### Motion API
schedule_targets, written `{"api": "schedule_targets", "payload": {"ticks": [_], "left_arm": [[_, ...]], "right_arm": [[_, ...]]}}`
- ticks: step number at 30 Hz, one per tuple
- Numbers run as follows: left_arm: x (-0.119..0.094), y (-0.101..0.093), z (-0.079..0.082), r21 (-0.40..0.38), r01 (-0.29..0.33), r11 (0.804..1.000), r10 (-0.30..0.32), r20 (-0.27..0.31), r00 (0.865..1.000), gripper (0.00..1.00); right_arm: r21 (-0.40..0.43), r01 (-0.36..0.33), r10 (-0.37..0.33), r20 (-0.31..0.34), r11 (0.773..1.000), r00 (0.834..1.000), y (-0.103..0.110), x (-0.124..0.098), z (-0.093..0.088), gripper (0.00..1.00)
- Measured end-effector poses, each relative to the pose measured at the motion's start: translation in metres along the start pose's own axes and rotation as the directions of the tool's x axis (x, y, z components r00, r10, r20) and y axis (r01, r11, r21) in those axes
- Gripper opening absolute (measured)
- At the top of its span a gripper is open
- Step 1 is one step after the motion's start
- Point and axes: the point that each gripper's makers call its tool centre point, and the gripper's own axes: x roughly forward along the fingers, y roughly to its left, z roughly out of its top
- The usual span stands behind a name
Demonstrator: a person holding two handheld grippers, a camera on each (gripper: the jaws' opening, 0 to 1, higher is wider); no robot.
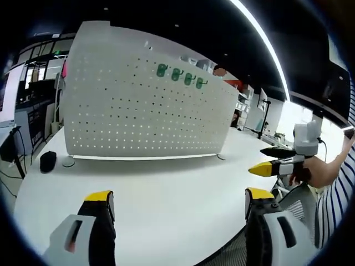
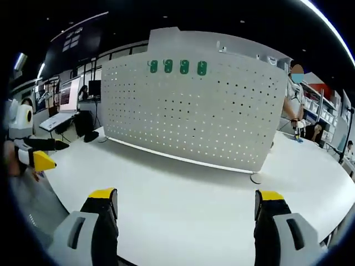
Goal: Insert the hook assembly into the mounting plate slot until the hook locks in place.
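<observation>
You are holding both grippers empty, left gripper (image 1: pixel 176 200) and right gripper (image 2: pixel 186 200), jaws standing apart over the white worktop (image 2: pixel 183 188). Four green hooks (image 2: pixel 177 67) are sitting high on the pegboard (image 2: pixel 194 111), apparently seated already; locking is unverifiable from here.

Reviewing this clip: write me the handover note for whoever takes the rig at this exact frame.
Left gripper: open, nothing held, over the white table.
Right gripper: open, nothing held, facing the board.
White pegboard stands upright on the table; four green hooks hang in a row near its top edge.
Done: four hooks appear mounted.
Left: I can't tell whether they are locked, and no loose hook is in sight; check before moving on.
</observation>
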Motion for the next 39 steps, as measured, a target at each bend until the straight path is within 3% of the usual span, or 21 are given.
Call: {"api": "schedule_targets", "payload": {"ticks": [8, 20, 26, 39], "left_arm": [[0.001, -0.003, 0.000, 0.003, 0.013, 1.000, -0.013, -0.001, 1.000, 1.00], [0.000, -0.001, 0.001, 0.001, 0.002, 1.000, -0.002, 0.009, 1.000, 1.00], [0.000, 0.000, 0.002, -0.004, -0.009, 1.000, 0.009, 0.015, 1.000, 1.00], [-0.002, 0.005, 0.004, -0.006, -0.035, 0.999, 0.035, 0.024, 0.999, 1.00]], "right_arm": [[-0.044, -0.031, 0.036, 0.113, 0.999, 0.993, 0.012, -0.003, 0.015, 0.99], [-0.097, -0.028, 0.037, 0.095, 0.995, 0.995, 0.018, 0.003, 0.011, 0.92], [-0.091, 0.000, 0.008, 0.095, 0.996, 0.995, 0.010, 0.003, 0.010, 0.92], [-0.105, -0.023, 0.030, 0.066, 0.994, 0.997, 0.015, 0.007, 0.005, 0.89]]}}
